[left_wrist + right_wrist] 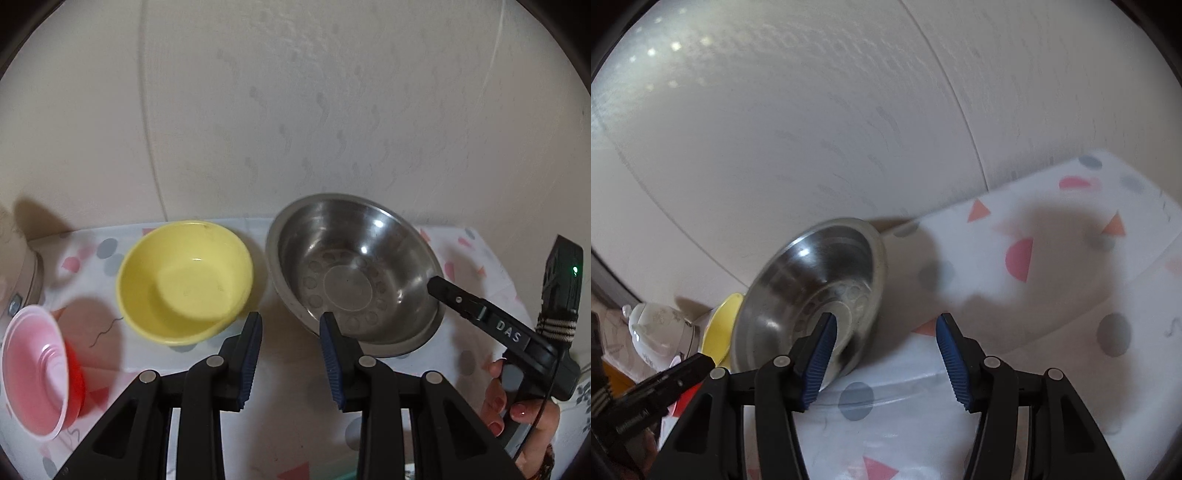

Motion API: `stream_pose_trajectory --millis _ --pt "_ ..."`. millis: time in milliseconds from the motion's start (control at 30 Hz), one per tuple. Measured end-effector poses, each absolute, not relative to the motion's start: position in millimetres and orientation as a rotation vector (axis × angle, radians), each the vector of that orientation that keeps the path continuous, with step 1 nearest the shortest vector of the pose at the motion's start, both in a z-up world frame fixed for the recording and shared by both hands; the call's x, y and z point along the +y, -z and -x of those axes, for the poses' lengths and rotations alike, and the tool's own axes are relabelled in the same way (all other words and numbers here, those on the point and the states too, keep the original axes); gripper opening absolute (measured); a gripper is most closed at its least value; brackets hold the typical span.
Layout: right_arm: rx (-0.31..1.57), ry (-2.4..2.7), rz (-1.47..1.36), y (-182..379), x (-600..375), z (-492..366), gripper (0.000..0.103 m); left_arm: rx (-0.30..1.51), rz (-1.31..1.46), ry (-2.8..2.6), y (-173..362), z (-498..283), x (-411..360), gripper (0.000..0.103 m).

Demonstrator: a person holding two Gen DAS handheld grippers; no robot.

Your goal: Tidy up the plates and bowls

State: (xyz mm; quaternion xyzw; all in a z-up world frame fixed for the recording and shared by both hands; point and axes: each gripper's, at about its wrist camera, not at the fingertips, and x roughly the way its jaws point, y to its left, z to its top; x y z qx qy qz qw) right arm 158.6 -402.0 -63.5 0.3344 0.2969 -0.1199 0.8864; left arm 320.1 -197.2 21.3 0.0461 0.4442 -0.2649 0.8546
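Note:
A steel bowl [354, 269] sits on the patterned tablecloth [288, 398] by the wall, with a yellow bowl [184, 280] to its left. A pink bowl [33, 373] rests inside a red bowl [75, 384] at the far left. My left gripper [290, 354] is open and empty, just in front of the gap between the yellow and steel bowls. My right gripper [886, 354] is open and empty; its left finger reaches over the near rim of the steel bowl [812, 295]. The yellow bowl [720, 332] shows behind it.
A white wall rises right behind the bowls. A white patterned pot [653, 332] stands at the far left in the right wrist view. The right gripper's body and the hand holding it [524, 369] are at the right of the left wrist view. The cloth [1052, 295] extends to the right.

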Motion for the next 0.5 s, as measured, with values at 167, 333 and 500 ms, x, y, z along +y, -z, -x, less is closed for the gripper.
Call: stream_pose_trajectory --millis 167,333,500 --pt "0.619 0.208 -0.723 71.7 -402.9 -164.6 0.049 0.985 -0.088 0.579 -10.8 -327.8 -212.5 0.033" --pt "0.608 0.163 -0.726 71.1 -400.0 -165.5 0.035 0.965 -0.133 0.552 -6.6 -330.4 -224.7 0.033" --pt "0.658 0.195 -0.678 68.7 -387.9 -165.8 0.031 0.987 -0.120 0.584 -2.5 -335.2 -230.4 0.033"
